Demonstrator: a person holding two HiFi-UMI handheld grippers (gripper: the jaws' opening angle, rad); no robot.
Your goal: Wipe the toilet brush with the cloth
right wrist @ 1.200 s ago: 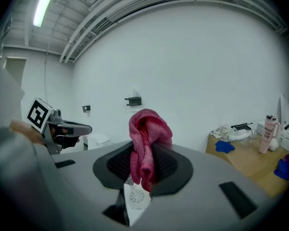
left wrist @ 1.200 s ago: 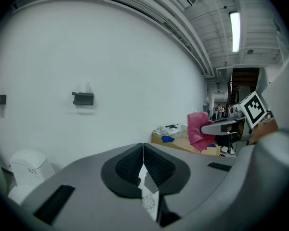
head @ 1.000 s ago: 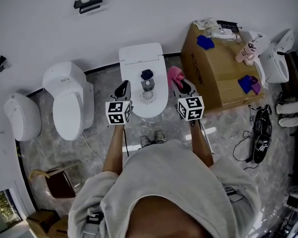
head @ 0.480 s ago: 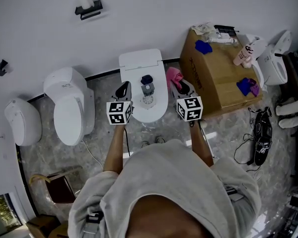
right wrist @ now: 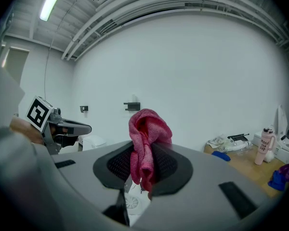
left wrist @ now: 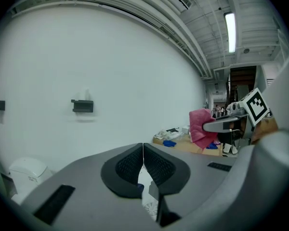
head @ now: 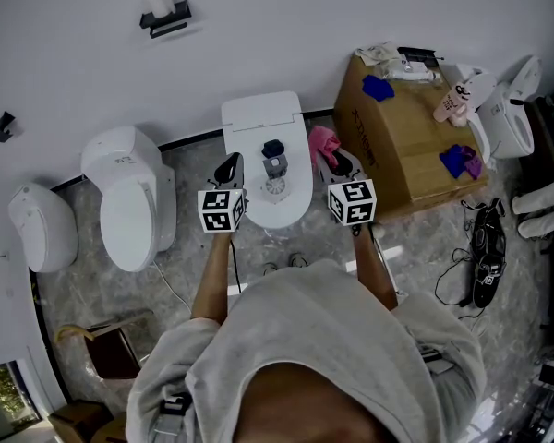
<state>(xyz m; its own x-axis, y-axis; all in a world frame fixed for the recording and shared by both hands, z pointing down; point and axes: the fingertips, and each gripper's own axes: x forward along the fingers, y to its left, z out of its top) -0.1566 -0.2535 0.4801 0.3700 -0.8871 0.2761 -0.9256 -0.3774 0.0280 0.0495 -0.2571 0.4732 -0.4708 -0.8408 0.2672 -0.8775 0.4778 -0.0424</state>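
brush (head: 274, 166) on toilet (head: 258, 114), mostly hidden by jaws in gripper views. forearms (head: 213, 280) reach forward either side. left gripper (head: 228, 167) clenched, empty; right gripper (head: 338, 163) pinches cloth (right wrist: 145, 128).

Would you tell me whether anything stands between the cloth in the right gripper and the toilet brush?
Nothing visible does. The cloth held in the right gripper hangs just beside the toilet brush on the toilet, with only open space between.

Head camera looking steeply down over the person's shoulders (head: 314, 340) onto the toilet (head: 258, 115), gripper cameras close behind the left claw (left wrist: 143, 150) and right claw (right wrist: 144, 150), facing the white wall (left wrist: 111, 57), both sharing the cardboard box (right wrist: 250, 166).
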